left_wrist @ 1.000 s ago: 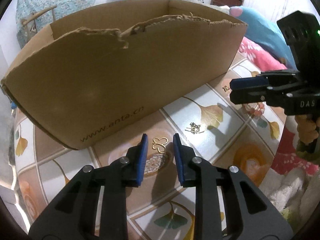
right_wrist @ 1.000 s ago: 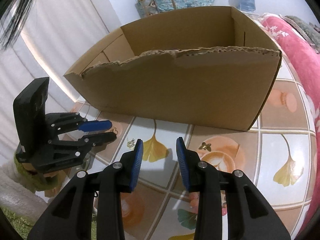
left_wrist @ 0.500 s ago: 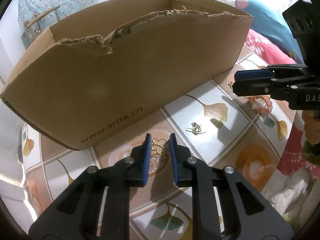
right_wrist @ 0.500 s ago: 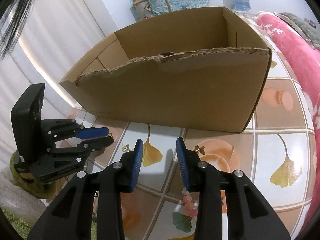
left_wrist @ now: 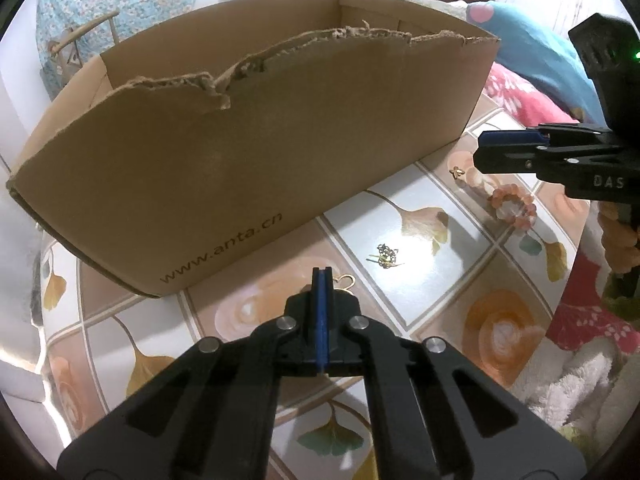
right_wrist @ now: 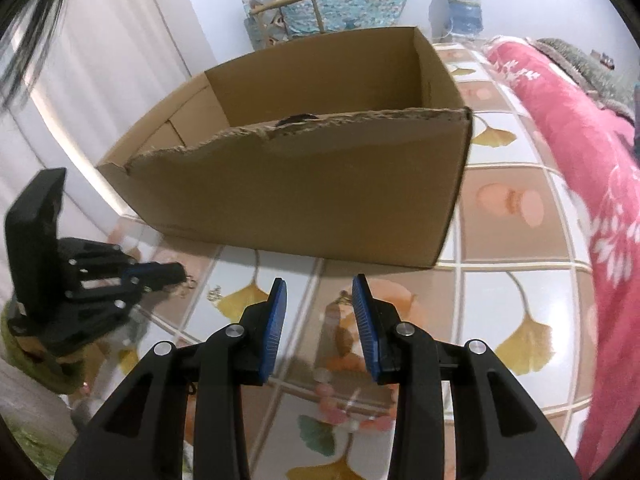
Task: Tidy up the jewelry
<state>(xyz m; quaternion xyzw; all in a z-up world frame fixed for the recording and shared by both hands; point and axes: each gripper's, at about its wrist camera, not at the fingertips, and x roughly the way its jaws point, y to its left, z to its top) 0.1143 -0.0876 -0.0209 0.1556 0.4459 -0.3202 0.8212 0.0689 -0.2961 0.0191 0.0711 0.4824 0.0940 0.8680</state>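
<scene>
Left wrist view: the left gripper (left_wrist: 321, 276) has just closed, pads together on the gold earring (left_wrist: 345, 281) at its tip; the right gripper (right_wrist: 320, 304) stands part open, empty.

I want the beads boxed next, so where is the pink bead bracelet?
In the left wrist view the pink bead bracelet lies on the tablecloth at right, just below the right gripper.

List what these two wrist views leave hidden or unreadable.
- Box floor: both views, hidden by its near wall.
- Gold earring: left view, mostly behind the shut left tongs; a grip cannot be confirmed.
- Bead bracelet: right view, blurred, partly behind the right tongs.
- Small stud: left view, too small to identify.
</scene>
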